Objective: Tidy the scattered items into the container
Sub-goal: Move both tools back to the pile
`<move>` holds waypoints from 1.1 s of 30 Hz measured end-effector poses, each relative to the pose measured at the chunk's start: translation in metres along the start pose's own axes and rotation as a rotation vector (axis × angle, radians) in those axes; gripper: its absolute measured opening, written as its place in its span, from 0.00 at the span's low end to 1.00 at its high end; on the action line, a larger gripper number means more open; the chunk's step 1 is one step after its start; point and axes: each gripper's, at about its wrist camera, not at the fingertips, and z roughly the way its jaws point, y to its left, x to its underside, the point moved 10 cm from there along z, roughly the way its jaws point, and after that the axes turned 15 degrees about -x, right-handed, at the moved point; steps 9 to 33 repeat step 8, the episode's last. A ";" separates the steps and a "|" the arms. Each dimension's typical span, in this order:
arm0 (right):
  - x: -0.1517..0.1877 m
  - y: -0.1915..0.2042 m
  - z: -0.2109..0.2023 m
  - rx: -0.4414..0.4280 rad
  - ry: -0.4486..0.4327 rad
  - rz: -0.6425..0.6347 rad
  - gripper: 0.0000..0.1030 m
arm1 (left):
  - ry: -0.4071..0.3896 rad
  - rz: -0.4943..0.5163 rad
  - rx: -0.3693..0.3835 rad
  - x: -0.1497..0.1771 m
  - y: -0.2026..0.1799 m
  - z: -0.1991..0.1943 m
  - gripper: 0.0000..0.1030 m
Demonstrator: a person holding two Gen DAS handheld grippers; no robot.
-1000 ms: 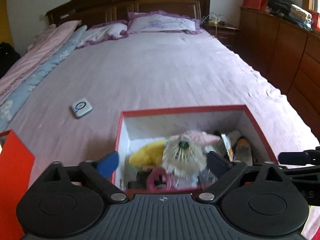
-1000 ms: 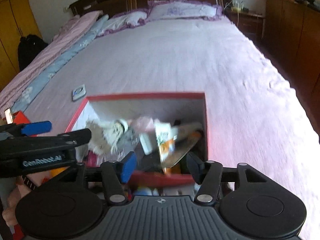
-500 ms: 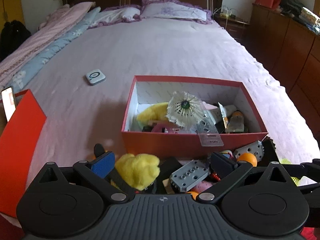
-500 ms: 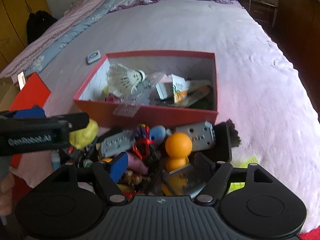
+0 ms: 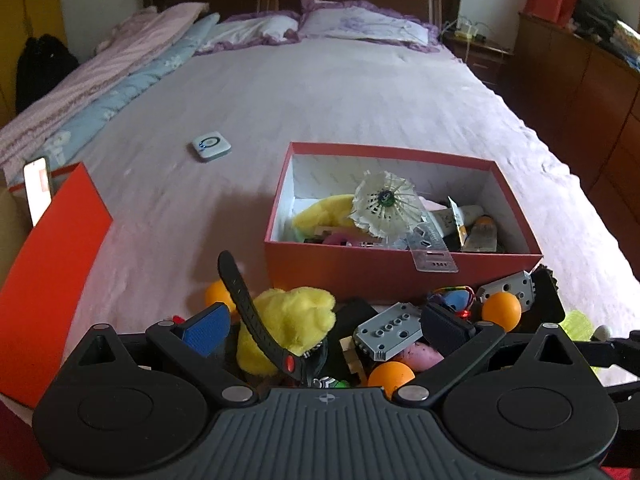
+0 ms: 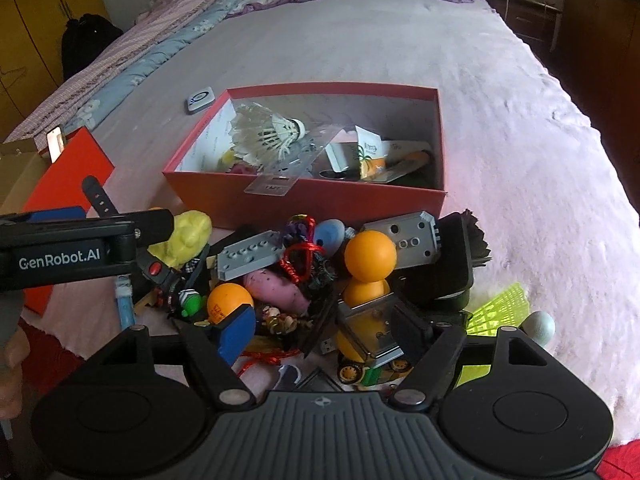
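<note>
Here the left gripper [image 5: 326, 326] has its fingers spread apart with nothing clamped; between them lie a yellow plush toy [image 5: 292, 326], crossed by a black watch strap [image 5: 250, 312], and a grey studded brick [image 5: 390, 330], with an orange ping-pong ball [image 5: 390, 374] just below the brick. None of these visibly touches either pad.

The right gripper [image 6: 326, 334] has just been opening its fingers, which now stand wide and released. Between them sit a small yellow toy vehicle [image 6: 370, 340], a pink speckled piece [image 6: 276, 290] and a strand of red wire [image 6: 298, 258]; whether the pads touch any of these I cannot tell. A second orange ball [image 6: 370, 256] rests just past the fingertips, a printed orange ball [image 6: 228, 302] by the blue pad, and a lime-green mesh piece [image 6: 500, 306] lies outside the right finger.

Beyond the heap of clutter, straight ahead of both pairs of fingers, stands the red box [image 6: 304, 196] on the bed [image 6: 400, 48], already holding a white shuttlecock [image 6: 266, 134], a clear ruler [image 6: 284, 178] leaning over its near wall, and other small things. Farther off to the left of the box lies a small white device [image 5: 210, 146], and the box's red lid [image 5: 44, 276] sits well outside the left finger.
</note>
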 end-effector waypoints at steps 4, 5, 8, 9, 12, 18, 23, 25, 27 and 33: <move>0.001 0.004 -0.002 -0.009 -0.003 -0.010 0.74 | -0.018 -0.010 0.010 0.000 0.002 -0.003 0.99; 0.001 0.004 -0.003 -0.009 -0.004 -0.010 0.74 | -0.020 -0.011 0.011 0.000 0.002 -0.005 0.99; 0.001 0.004 -0.003 -0.014 -0.007 -0.006 0.74 | -0.029 0.004 0.017 0.001 -0.001 -0.007 1.00; 0.001 0.004 -0.003 -0.014 -0.007 -0.006 0.74 | -0.029 0.004 0.017 0.001 -0.001 -0.007 1.00; 0.001 0.004 -0.003 -0.014 -0.007 -0.006 0.74 | -0.029 0.004 0.017 0.001 -0.001 -0.007 1.00; 0.001 0.004 -0.003 -0.014 -0.007 -0.006 0.74 | -0.029 0.004 0.017 0.001 -0.001 -0.007 1.00; 0.001 0.004 -0.003 -0.014 -0.007 -0.006 0.74 | -0.029 0.004 0.017 0.001 -0.001 -0.007 1.00; 0.001 0.004 -0.003 -0.014 -0.007 -0.006 0.74 | -0.029 0.004 0.017 0.001 -0.001 -0.007 1.00; 0.001 0.004 -0.003 -0.014 -0.007 -0.006 0.74 | -0.029 0.004 0.017 0.001 -0.001 -0.007 1.00; 0.001 0.004 -0.003 -0.014 -0.007 -0.006 0.74 | -0.029 0.004 0.017 0.001 -0.001 -0.007 1.00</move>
